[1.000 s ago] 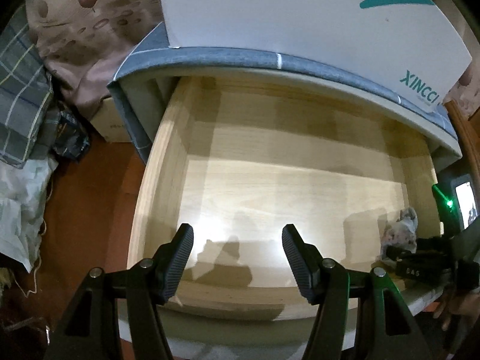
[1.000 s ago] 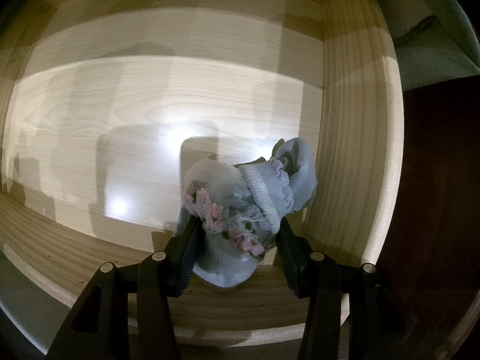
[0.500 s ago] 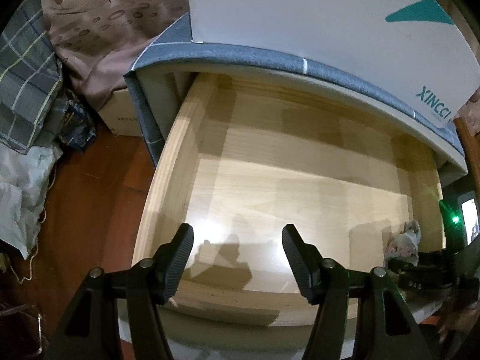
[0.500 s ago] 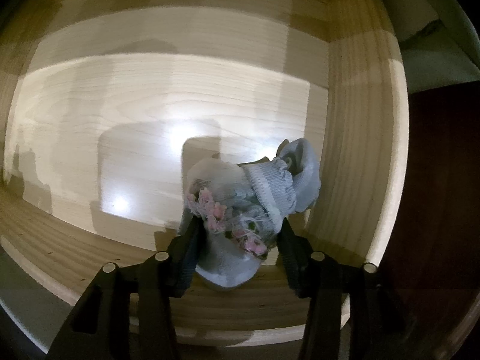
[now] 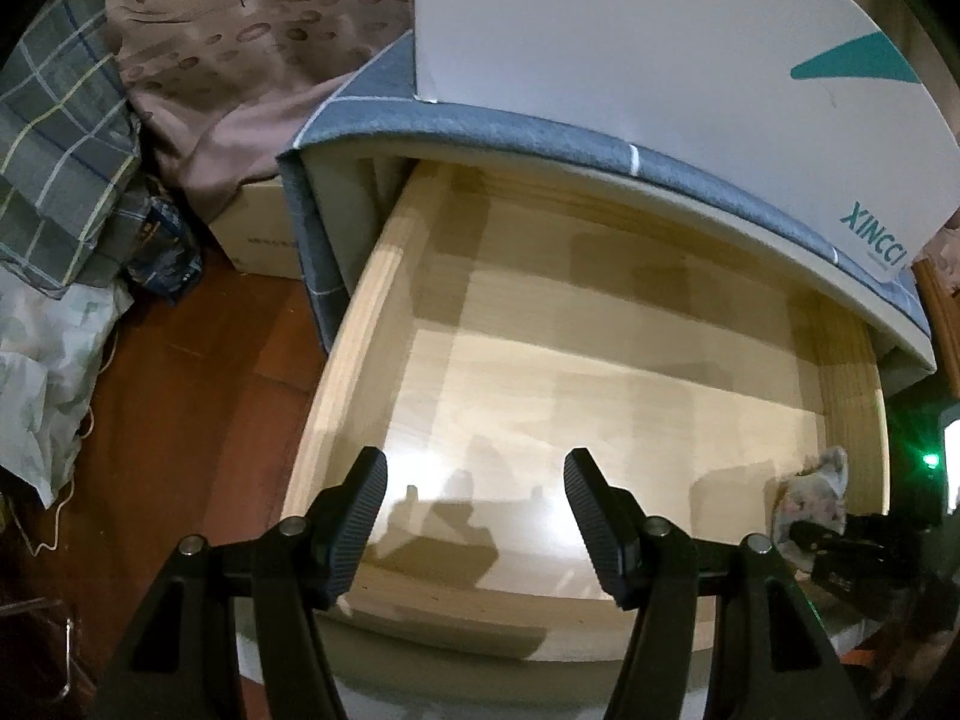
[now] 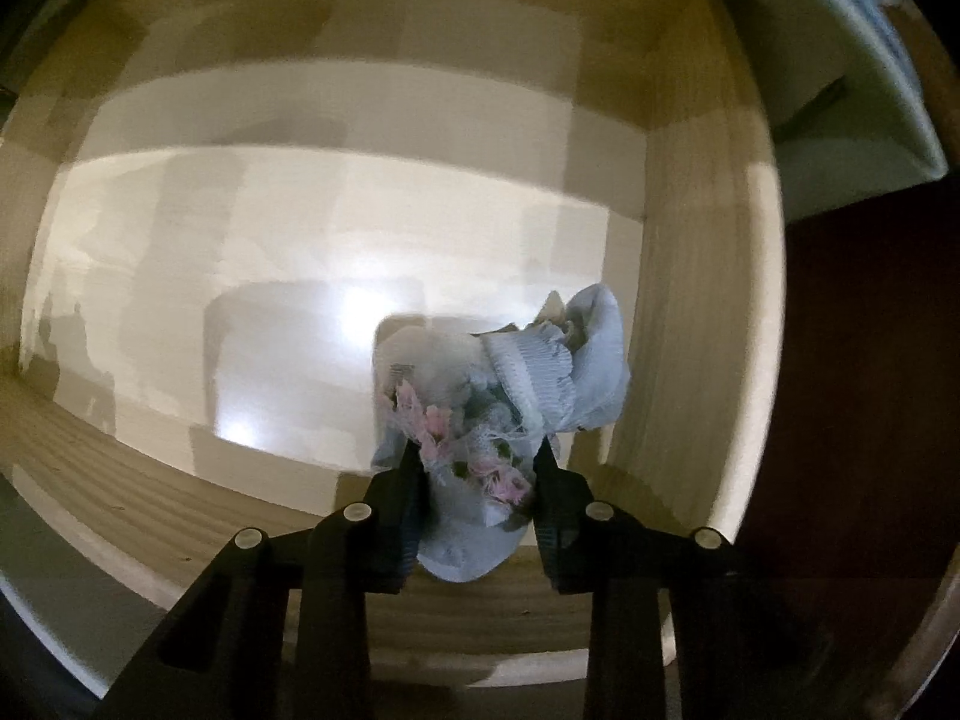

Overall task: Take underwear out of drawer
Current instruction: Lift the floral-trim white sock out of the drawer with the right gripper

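your right tool (image 6: 477,480) has just been closing and is now pinching the crumpled pale blue underwear with pink floral lace (image 6: 510,402), which is lying in the right front corner of the open pale wooden drawer (image 6: 690,300), close against the side wall. only the lacy near part is sitting between the pads, so a loose fold is likely hanging free; if you are lifting fast, the thin lace could be slipping out, or the trailing cloth could be dragging on the drawer's front edge. the side wall is standing just beside the right pad, so a sideways swing is risking a knock. your left tool (image 5: 474,498) is hovering open and holding nothing over the drawer's front left part, well apart from the garment. above the drawer a white cardboard box with teal lettering (image 5: 660,60) is overhanging the grey padded top (image 5: 540,132), narrowing the way up at the back. a plaid cloth (image 5: 54,168) and a brown patterned sheet (image 5: 228,48) are lying off to the left, out of the way.
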Demonstrator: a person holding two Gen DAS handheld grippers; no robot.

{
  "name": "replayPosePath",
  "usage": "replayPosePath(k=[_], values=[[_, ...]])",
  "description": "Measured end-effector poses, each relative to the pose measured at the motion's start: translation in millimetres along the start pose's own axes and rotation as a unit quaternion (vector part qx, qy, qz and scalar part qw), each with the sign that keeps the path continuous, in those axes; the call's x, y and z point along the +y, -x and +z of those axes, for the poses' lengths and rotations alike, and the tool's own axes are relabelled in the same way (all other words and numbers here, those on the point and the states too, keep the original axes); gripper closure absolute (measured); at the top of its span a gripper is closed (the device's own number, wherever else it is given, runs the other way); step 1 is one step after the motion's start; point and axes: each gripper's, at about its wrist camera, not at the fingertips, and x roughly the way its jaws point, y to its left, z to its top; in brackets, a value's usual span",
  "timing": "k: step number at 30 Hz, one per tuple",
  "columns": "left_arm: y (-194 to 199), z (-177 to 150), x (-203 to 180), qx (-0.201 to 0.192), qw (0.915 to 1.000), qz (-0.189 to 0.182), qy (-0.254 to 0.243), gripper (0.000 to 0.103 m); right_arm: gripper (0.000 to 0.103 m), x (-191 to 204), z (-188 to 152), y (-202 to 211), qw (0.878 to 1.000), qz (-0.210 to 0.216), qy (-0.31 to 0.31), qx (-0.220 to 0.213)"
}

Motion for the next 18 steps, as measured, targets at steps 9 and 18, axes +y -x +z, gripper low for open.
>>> replayPosePath(k=[9,18], values=[[8.2,-0.1,7.9,-0.017,0.9996,0.007,0.02,0.04,0.075,3.4,-17.2,49.4,0.992,-0.032,0.009,-0.12],[10.1,0.1,9.4,-0.017,0.9996,0.008,0.022,0.04,0.075,4.9,-40.0,108.5,0.984,0.01,0.006,-0.175]])
